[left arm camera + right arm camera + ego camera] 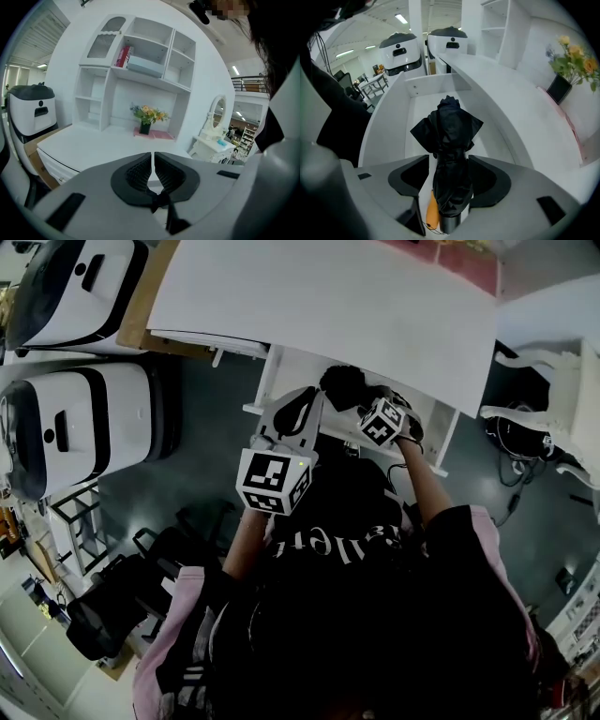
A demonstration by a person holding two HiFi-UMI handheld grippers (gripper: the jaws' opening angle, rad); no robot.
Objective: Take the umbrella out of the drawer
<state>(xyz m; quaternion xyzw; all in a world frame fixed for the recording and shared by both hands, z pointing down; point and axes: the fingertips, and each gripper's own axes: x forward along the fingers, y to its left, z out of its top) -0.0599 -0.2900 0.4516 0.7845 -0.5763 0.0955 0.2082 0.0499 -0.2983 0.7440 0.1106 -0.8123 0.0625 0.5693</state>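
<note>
White machines with dark fronts (84,418) stand on the floor at the far left of the head view, beside the white desk (328,296). Just right of them the left gripper (312,397) reaches toward the desk's front edge, its marker cube nearest the camera. In the left gripper view the jaws are pressed together, with only a thin slit between the ribbed pads and nothing in it. Beyond them are the desk top, a shelf unit (140,61) against the wall and a vase of flowers (149,114) on a pink mat.

Under the desk top the drawer (292,367) stands pulled out, white inside. The umbrella (342,385), black and folded into a loose bundle, is inside the open drawer, left of its middle. The right gripper (361,399) comes down onto it from the right, pointing steeply downward. In the right gripper view the jaws are spread wide with the umbrella's fabric between them. There is a clear gap on one side and the other pad sits close to the cloth, so the umbrella is not pinched. An orange strap (432,213) hangs beside the umbrella's grey handle end (449,225), nearest the camera.

At the far right of the head view stands a white dressing table (553,381), with dark cables (516,442) on the floor next to it.
</note>
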